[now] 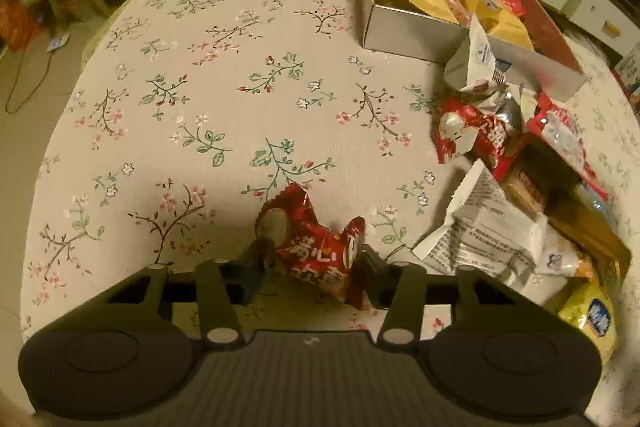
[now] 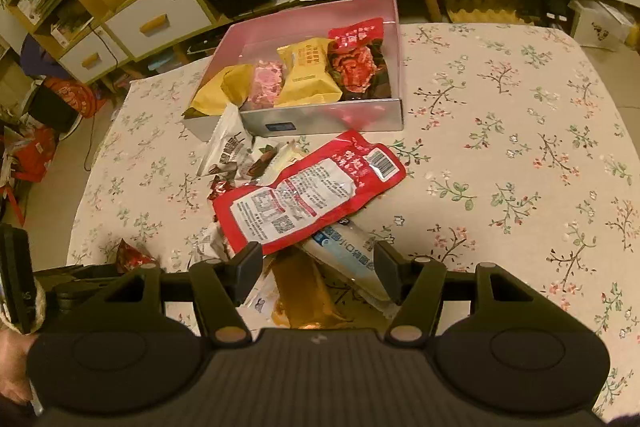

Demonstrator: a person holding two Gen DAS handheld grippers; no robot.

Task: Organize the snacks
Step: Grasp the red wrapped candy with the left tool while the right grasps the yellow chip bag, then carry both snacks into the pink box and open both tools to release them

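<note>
1. Red foil: the small red snack packet sits between the fingers of your left gripper, low over the flowered tablecloth. Its pads press the packet's two ends, and the crumpled wrapper suggests a grip already made.
2. Long axis: the packet runs roughly across the jaws, twisted end to twisted end, so you hold it lengthwise and not by the belly.
3. Destination: the silver box with the pink inner wall lies well apart, up and to the right in the left wrist view. Yellow and red packs already fill much of it.
4. Obstacle: the loose heap of snacks lies between the held packet and the box, so I judge the carry should pass over it.
5. Right gripper: its fingers stand apart, hovering over the heap and clamped on nothing. The large red pouch lies just ahead of them, slanting up to the right.
6. Nearer hand: your right sits closer to the box; your left holds the packet.
</note>
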